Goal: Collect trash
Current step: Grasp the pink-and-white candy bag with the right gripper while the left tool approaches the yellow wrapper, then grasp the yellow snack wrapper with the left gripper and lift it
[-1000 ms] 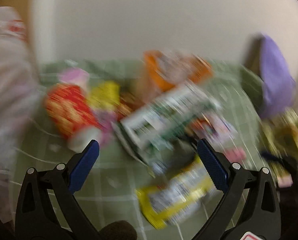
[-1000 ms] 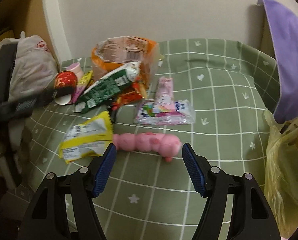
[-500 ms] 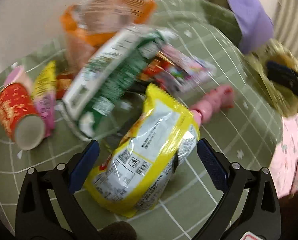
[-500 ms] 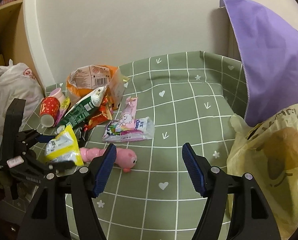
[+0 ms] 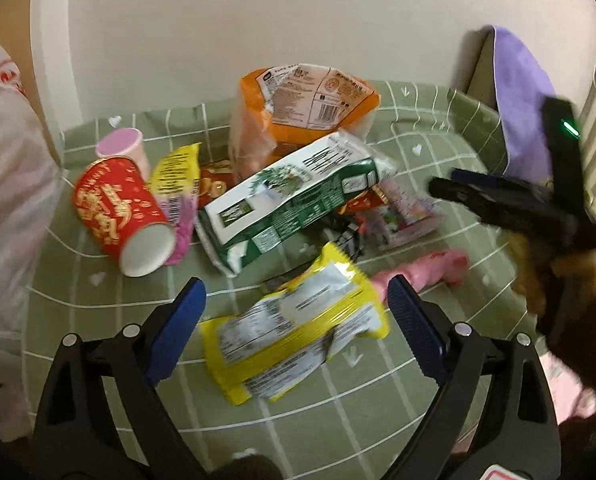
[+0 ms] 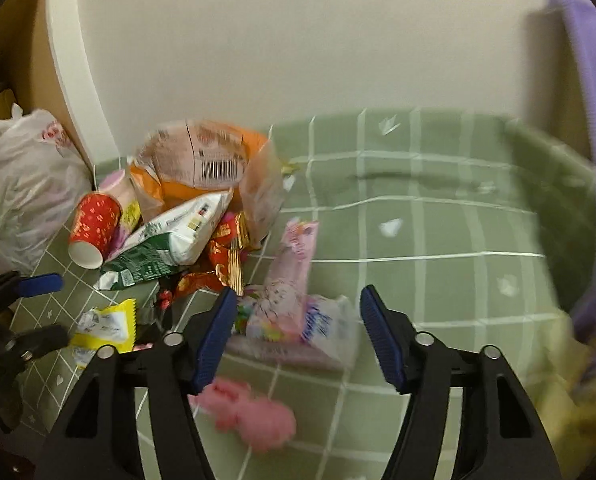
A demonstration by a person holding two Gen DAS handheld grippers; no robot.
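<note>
Trash lies in a heap on the green checked tablecloth [image 5: 377,412]. My left gripper [image 5: 296,332] is open, its jaws on either side of a yellow snack wrapper [image 5: 294,336], not touching it. Behind lie a green-and-white bag [image 5: 290,196], an orange bag [image 5: 305,100], a red paper cup [image 5: 122,216] on its side and a pink wrapper [image 5: 421,272]. My right gripper [image 6: 294,332] is open above a clear pink-printed packet [image 6: 298,312]; the pink wrapper [image 6: 254,412] lies just below it. The yellow wrapper [image 6: 106,326] shows at the left there.
A white plastic bag [image 6: 22,188] hangs off the table's left edge. A purple cloth [image 5: 521,96] hangs at the right, with a yellow plastic bag [image 6: 569,392] below it. A pink cup [image 5: 122,148] stands behind the red cup. The wall is close behind.
My left gripper has drawn back and levelled, with the yellow wrapper still between its open jaws. My right gripper has moved forward and down toward the packet and pink wrapper.
</note>
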